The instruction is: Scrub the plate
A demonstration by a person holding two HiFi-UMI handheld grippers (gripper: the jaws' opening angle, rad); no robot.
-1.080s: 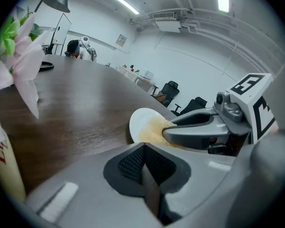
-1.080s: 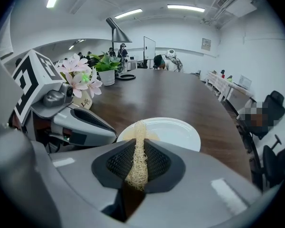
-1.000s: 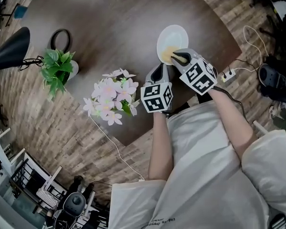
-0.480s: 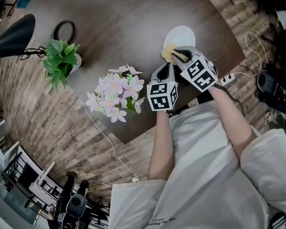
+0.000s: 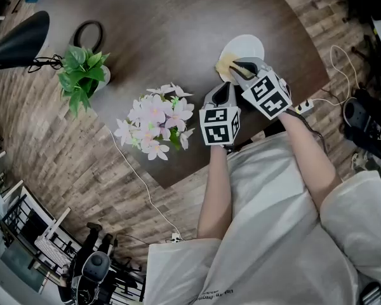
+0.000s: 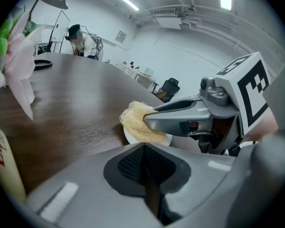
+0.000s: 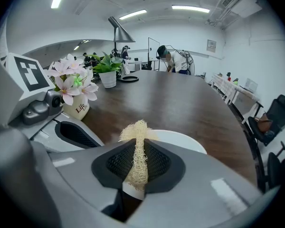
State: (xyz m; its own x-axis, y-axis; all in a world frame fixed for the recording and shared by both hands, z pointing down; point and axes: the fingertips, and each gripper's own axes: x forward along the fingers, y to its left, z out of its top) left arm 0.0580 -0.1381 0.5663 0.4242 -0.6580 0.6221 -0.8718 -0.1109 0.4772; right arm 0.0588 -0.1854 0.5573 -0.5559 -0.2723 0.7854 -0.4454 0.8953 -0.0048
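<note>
Right gripper (image 7: 137, 167) pinches loofah pad (image 7: 139, 134) between its jaws, on the plate (image 7: 183, 140).

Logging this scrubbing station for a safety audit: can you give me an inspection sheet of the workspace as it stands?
Surface: dark brown wooden table, no spills seen.
Job's things: round white plate lies flat near the table's edge; yellow fibrous loofah scrubber sits on its rim.
Clutter: pink flowers in a cream vase; green potted plant; black desk lamp.
Grippers: right gripper shut on the scrubber; left gripper shut, empty, beside the plate.
Cables: white cable runs off the table to the floor; white power strip by the table's edge.
Surroundings: wood-plank floor; a person at the table's far end.
</note>
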